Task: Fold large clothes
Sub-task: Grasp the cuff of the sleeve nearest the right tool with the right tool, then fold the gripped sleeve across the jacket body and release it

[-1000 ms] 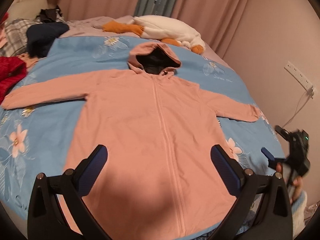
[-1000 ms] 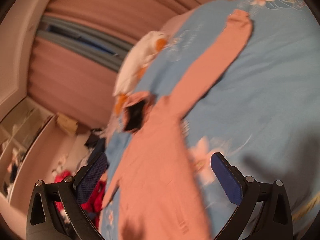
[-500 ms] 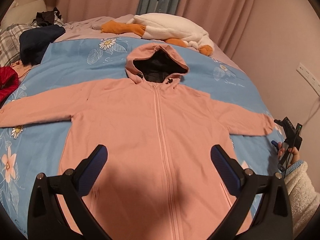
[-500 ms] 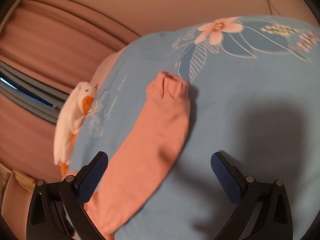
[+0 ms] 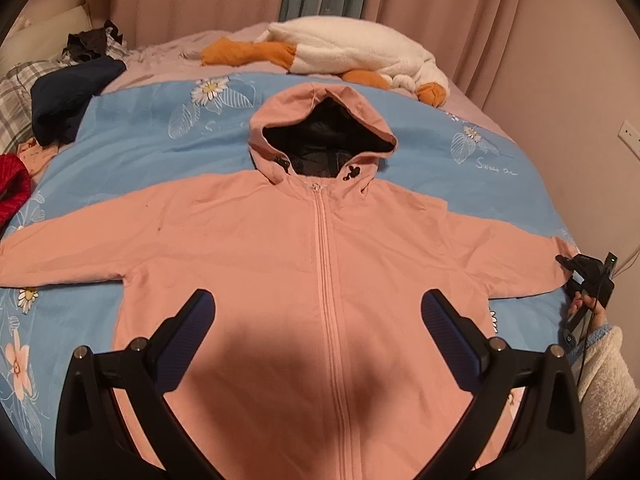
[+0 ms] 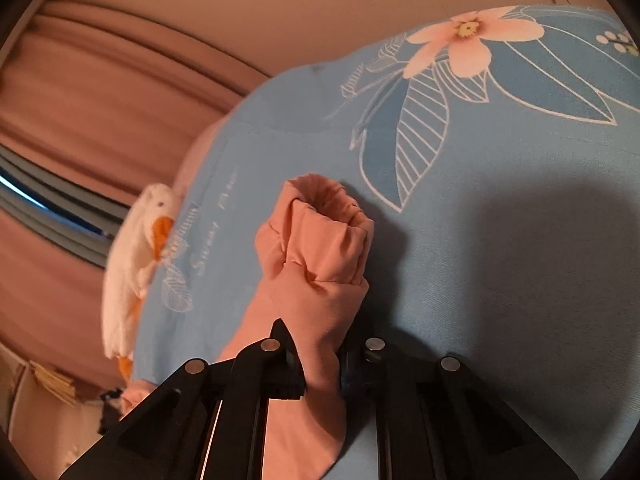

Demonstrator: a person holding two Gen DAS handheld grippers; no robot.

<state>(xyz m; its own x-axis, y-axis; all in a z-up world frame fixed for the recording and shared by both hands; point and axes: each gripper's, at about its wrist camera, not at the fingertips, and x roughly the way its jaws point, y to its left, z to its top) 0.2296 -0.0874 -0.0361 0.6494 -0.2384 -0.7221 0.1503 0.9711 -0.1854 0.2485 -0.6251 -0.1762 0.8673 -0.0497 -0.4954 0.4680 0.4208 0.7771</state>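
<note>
Right wrist view: our right gripper [image 6: 322, 368] has just clamped the pink hooded jacket's [image 5: 320, 280] sleeve cuff [image 6: 324, 236], sleeve running leftward toward the body on the bed, where our left gripper [image 5: 318, 320] hovers open.

Pink curtains [image 5: 440, 20] behind bed [image 5: 160, 152]; wall socket [image 5: 630, 136] right; warm dim light
</note>
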